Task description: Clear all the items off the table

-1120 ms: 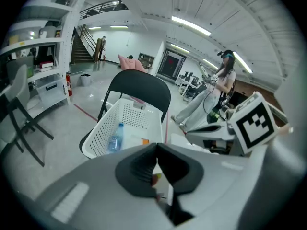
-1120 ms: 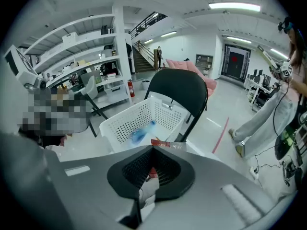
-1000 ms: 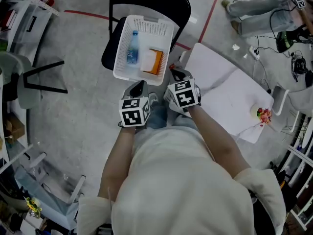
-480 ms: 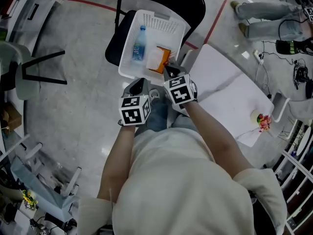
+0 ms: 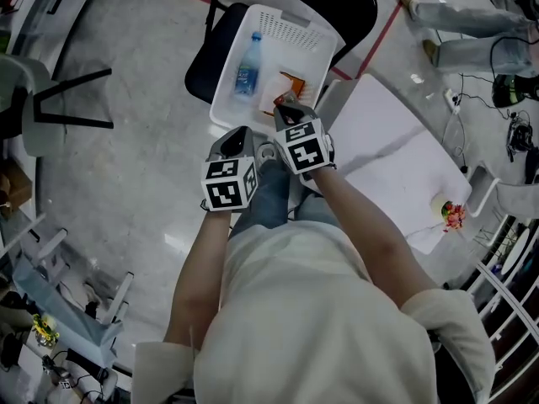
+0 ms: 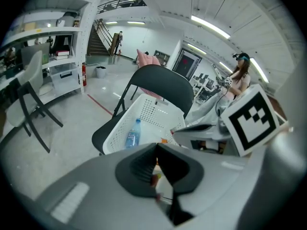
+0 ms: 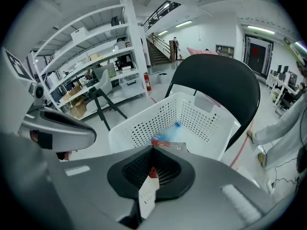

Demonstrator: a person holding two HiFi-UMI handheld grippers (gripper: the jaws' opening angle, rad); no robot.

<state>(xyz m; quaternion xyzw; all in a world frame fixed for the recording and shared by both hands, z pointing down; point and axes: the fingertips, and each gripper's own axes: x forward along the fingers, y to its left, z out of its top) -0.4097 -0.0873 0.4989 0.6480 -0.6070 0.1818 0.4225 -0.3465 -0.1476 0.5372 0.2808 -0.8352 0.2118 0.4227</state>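
- White table (image 5: 396, 162): 2 o'clock in the head view; a small cup (image 5: 451, 207) with coloured contents sits near its 4 o'clock edge.
- Black chair (image 5: 205, 70): 12 o'clock, bearing the white basket (image 5: 295, 30).
- Right gripper (image 5: 288, 108): over the basket's 5 o'clock rim, jaws clamped on a thin white sachet (image 7: 147, 191).
- Left gripper (image 5: 238, 137): at the right gripper's 8 o'clock, jaws closed together.
- Basket contents: water bottle (image 5: 247, 67) at 10 o'clock; orange packet (image 5: 294, 83) in the middle.

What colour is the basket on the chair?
The basket is white with small holes; best seen in the head view.
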